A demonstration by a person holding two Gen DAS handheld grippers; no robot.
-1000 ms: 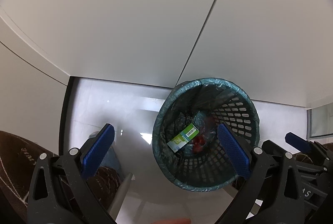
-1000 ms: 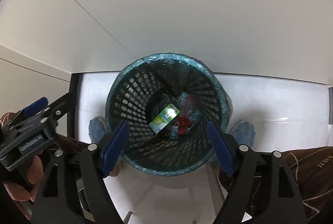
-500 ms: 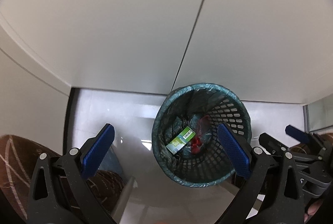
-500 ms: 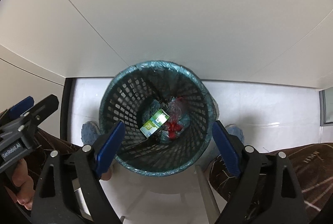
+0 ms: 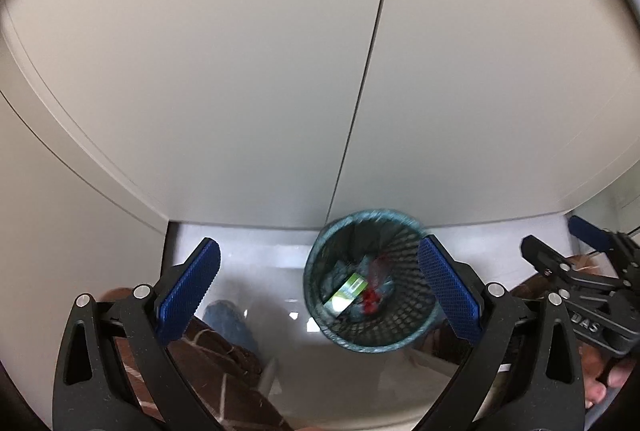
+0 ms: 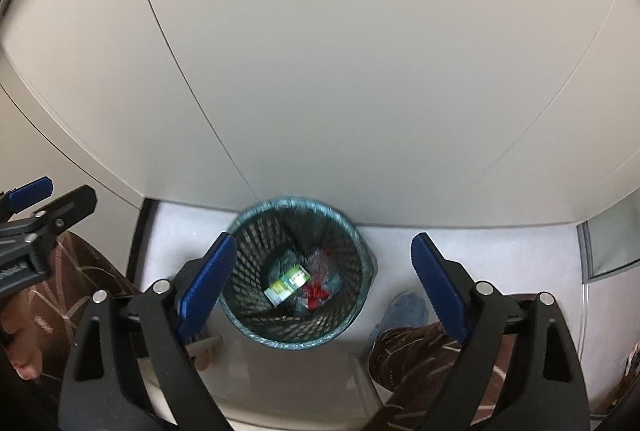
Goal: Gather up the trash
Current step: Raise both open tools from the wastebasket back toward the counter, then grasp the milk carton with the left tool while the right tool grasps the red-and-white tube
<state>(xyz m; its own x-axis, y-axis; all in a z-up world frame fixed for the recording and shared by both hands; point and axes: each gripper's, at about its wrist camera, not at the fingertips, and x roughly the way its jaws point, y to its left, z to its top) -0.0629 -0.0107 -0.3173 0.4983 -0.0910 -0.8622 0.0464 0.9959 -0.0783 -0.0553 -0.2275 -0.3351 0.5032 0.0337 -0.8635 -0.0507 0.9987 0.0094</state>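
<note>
A dark mesh trash bin (image 5: 404, 327) with a teal bag liner stands on the white floor against a pale wall; it also shows in the right wrist view (image 6: 248, 259). Inside lie a green-and-white carton (image 5: 347, 289) (image 6: 288, 283), a red scrap (image 5: 371, 299) (image 6: 316, 291) and crumpled wrappers. My left gripper (image 5: 318, 287) is open and empty, high above the bin. My right gripper (image 6: 320, 275) is open and empty, also high above it. Each gripper shows at the edge of the other's view.
The person's brown patterned trousers (image 6: 424, 355) and blue shoe (image 6: 406, 307) stand beside the bin. A pale wall with panel seams (image 5: 360, 91) rises behind it. A white stool or frame edge (image 6: 360, 371) lies below. A glass panel (image 6: 612, 247) is at the right.
Both grippers have risen away from the bin, which looks smaller and lower in both views. Both stay open and empty. The trash in the bin has not moved.
</note>
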